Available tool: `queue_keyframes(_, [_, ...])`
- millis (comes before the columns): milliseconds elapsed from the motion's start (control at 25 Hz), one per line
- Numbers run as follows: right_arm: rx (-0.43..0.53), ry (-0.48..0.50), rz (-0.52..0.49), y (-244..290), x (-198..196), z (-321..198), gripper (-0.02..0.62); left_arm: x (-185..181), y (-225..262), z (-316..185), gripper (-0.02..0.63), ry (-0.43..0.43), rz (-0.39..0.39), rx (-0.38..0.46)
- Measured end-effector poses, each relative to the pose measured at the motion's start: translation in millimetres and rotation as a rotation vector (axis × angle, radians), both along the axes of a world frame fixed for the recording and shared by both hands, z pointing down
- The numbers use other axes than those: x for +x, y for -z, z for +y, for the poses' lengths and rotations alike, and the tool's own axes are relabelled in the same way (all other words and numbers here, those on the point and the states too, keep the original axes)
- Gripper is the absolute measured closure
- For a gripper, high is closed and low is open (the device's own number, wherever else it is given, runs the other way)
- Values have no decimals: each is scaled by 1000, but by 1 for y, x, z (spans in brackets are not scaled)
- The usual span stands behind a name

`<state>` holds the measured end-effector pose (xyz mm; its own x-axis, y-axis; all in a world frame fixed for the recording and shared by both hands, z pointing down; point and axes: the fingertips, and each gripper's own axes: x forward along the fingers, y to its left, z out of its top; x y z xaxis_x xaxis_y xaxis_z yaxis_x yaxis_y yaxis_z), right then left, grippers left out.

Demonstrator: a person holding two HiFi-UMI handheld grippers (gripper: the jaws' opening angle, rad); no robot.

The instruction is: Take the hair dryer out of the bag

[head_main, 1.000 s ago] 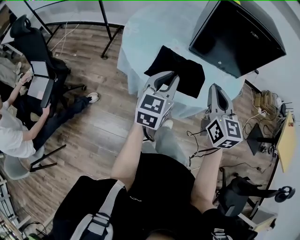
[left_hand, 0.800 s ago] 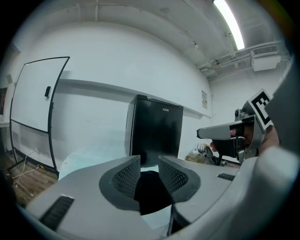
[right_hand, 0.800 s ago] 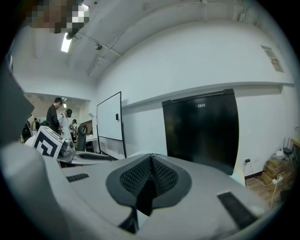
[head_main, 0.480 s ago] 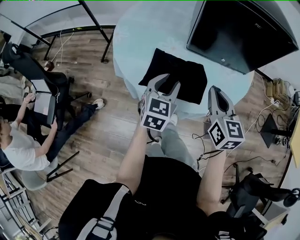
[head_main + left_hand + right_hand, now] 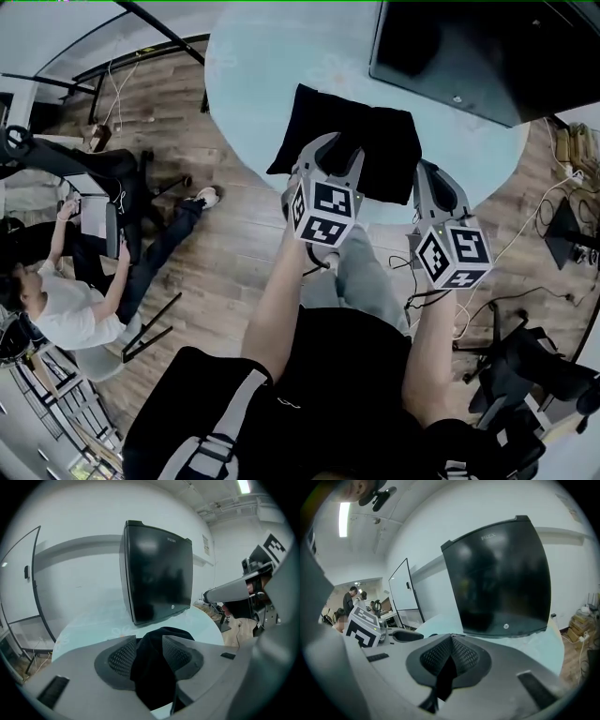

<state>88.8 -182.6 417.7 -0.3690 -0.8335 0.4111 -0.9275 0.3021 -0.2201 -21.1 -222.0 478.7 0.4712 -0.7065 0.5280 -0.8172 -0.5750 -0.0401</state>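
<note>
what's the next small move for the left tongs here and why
Probably ease the left tongs down onto the near edge of the black bag on the table and close on the fabric. Their jaws have just been opening and stand apart, with the bag showing in the gap but not yet pressed. The right tongs are shut and empty beside it.

The left hand-held gripper (image 5: 339,148) and right hand-held gripper (image 5: 425,169) have smooth light-grey shells, and their jaws are lined with dark mesh-textured pads (image 5: 123,659). Each carries a cube (image 5: 325,214) of black-and-white square markers at its rear. The person wears a black top (image 5: 328,375) and grey trousers (image 5: 361,281), with the forearms uncovered.
</note>
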Motion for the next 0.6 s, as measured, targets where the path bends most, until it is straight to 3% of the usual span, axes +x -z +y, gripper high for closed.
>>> queue_keyframes(600, [-104, -6, -68, -53, 33, -32, 591, 22, -67, -44, 382, -13, -246, -84])
